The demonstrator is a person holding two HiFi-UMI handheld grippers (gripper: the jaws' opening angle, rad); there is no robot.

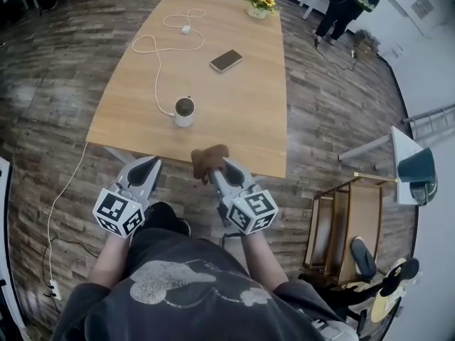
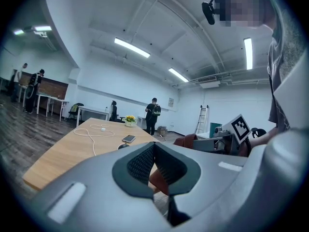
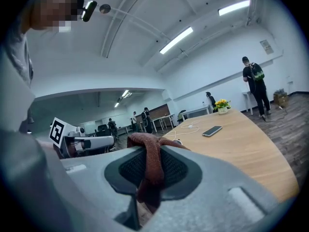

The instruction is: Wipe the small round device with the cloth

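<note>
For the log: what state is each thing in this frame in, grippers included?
left gripper: jaws shut, empty.
right gripper: jaws shut on the cloth.
cloth: bunched, hanging between the jaws, clear of the device.
small round device: upright on the table, white cable running to it.
phone: lying flat.

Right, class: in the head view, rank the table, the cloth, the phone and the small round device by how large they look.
1. the table
2. the cloth, though it sits nearest the camera
3. the phone and the round device: too alike to rank
</note>
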